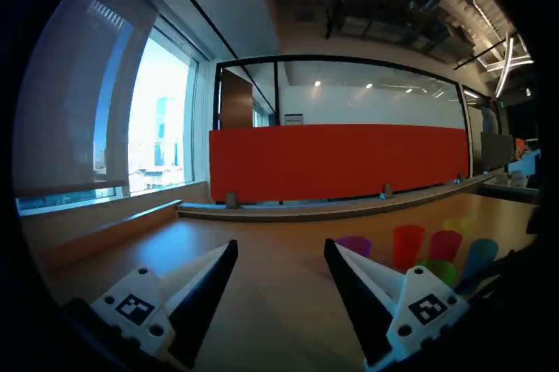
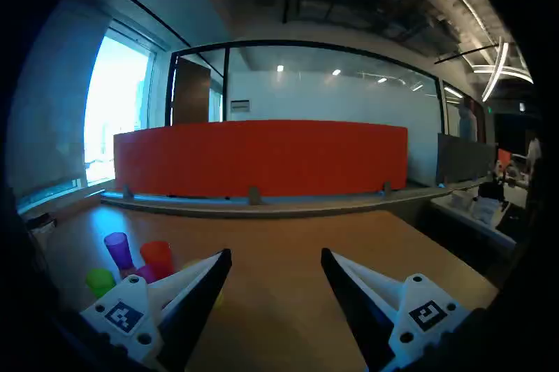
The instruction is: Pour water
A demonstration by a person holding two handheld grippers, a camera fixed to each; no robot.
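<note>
Several coloured plastic cups stand together on the wooden desk [image 1: 279,260]. In the left gripper view they lie to the right of my left gripper [image 1: 279,253]: a purple cup [image 1: 356,244], a red cup [image 1: 408,242], a pink cup [image 1: 445,245], a blue cup [image 1: 482,254] and a green cup [image 1: 440,270]. The left gripper is open with nothing between its fingers. In the right gripper view the purple cup [image 2: 119,249], red cup [image 2: 157,256] and green cup [image 2: 100,280] sit left of my right gripper [image 2: 274,260], which is also open and holds nothing.
An orange divider panel [image 1: 339,161] runs along the desk's far edge, with a glass wall behind it. A window [image 1: 157,120] and a low ledge lie on the left. Other desks with clutter [image 2: 482,208] stand to the right.
</note>
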